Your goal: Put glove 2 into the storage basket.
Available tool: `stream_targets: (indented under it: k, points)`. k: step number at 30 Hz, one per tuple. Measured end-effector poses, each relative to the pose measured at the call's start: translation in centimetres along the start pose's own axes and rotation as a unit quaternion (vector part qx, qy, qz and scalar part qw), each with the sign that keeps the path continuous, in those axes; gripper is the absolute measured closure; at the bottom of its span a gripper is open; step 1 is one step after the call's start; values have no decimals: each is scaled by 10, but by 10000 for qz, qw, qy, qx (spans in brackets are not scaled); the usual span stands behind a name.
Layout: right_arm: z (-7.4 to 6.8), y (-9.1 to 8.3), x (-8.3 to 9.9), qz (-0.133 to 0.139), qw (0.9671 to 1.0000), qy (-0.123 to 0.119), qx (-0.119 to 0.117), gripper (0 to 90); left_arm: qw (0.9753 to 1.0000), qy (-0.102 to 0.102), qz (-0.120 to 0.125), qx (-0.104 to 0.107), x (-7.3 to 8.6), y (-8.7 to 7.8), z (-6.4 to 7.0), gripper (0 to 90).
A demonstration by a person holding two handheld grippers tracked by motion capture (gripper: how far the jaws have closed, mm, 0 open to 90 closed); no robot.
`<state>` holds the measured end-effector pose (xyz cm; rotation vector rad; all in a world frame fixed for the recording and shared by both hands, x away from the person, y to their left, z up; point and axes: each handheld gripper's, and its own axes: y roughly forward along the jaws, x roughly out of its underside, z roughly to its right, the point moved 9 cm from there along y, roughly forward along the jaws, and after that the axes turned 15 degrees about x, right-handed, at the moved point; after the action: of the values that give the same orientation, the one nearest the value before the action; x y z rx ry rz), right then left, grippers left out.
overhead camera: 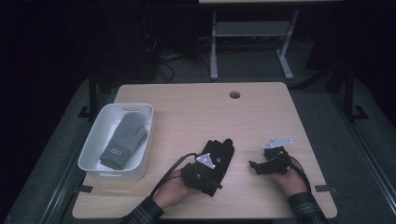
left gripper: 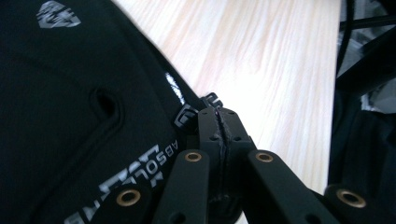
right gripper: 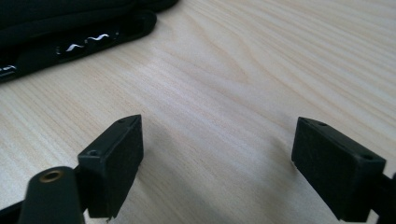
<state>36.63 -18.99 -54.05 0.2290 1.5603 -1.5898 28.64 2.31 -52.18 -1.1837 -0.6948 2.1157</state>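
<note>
A black glove (overhead camera: 220,150) with silver lettering lies flat on the wooden table (overhead camera: 196,112), near the front middle. My left gripper (overhead camera: 215,163) rests over its near part. In the left gripper view the jaws (left gripper: 218,122) stand pressed together at the edge of the black glove (left gripper: 84,116), shut on a thin bit of its hem. My right gripper (overhead camera: 253,165) sits to the right of the glove, low over bare wood. In the right gripper view it (right gripper: 217,154) is wide open with nothing between the pads, and the black glove (right gripper: 70,23) lies at the top left.
A white bin (overhead camera: 93,135) stands at the table's left side with a grey knit glove (overhead camera: 123,140) inside. A cable hole (overhead camera: 235,94) is near the far edge. Beyond the table are a desk frame and cables on the floor.
</note>
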Motion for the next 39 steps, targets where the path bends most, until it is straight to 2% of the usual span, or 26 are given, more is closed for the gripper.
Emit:
stream_targets:
  k: [4,8,12,17,23,25,30,32,33,34,39]
  points:
    - [1,2,1,-13,9998,170,-66,138,9998,-75,-19,-165,11,-13,-4,882]
    - [0,2,1,55,9998,199,-69,120,9994,-205,21,-263,22,-25,-8,878]
    - [-1,3,2,155,9996,219,-67,106,9992,-243,7,-328,28,-36,-9,863]
    - [-1,3,3,309,9991,268,-78,102,9988,-154,293,-368,13,-47,-5,759]
    - [-2,3,3,316,9991,269,-77,101,9961,-26,556,-686,-11,-59,-14,541]
    - [-2,3,3,316,9991,269,-77,102,9952,24,567,-796,-17,-60,-19,478]
    - [-2,3,3,316,9991,272,-73,102,9943,62,595,-883,-27,-56,-33,344]
    - [-2,3,3,315,9991,272,-74,101,9930,91,623,-995,-31,-55,-39,299]
    - [-2,3,3,316,9991,271,-73,102,9930,145,563,-1032,-32,-55,-43,290]
    - [-2,3,3,316,9991,272,-73,102,9924,126,599,-1068,-34,-54,-46,270]
    - [-2,3,3,314,9991,278,-71,102,9913,122,462,-1222,-35,-45,-61,206]
